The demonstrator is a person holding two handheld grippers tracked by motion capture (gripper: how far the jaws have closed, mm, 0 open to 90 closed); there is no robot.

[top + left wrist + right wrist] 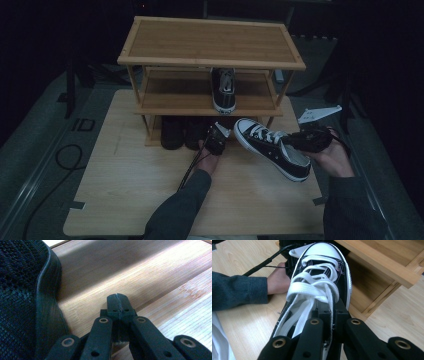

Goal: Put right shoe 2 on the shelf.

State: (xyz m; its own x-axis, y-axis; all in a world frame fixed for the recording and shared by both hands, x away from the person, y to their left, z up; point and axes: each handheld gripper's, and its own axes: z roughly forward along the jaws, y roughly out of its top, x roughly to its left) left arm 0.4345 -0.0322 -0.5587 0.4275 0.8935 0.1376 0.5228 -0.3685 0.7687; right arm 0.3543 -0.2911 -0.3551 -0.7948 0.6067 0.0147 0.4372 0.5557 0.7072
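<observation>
A black-and-white lace-up sneaker [270,146] hangs above the table's right part, toe toward the rack. My right gripper [296,141] is shut on its side wall near the opening. In the right gripper view the jaws [329,315] pinch the canvas beside the white laces, and the sneaker [319,277] points at the rack's lower shelf. My left gripper [214,136] rests at the bottom shelf, shut on nothing. In the left gripper view its tips [117,305] meet over the bamboo board, right of a black mesh shoe [22,290].
The bamboo shoe rack [210,62] stands at the table's far side. A matching sneaker [223,89] sits on its middle shelf, and two black shoes [172,132] stand on the bottom shelf. A cable [65,155] loops on the floor at the left.
</observation>
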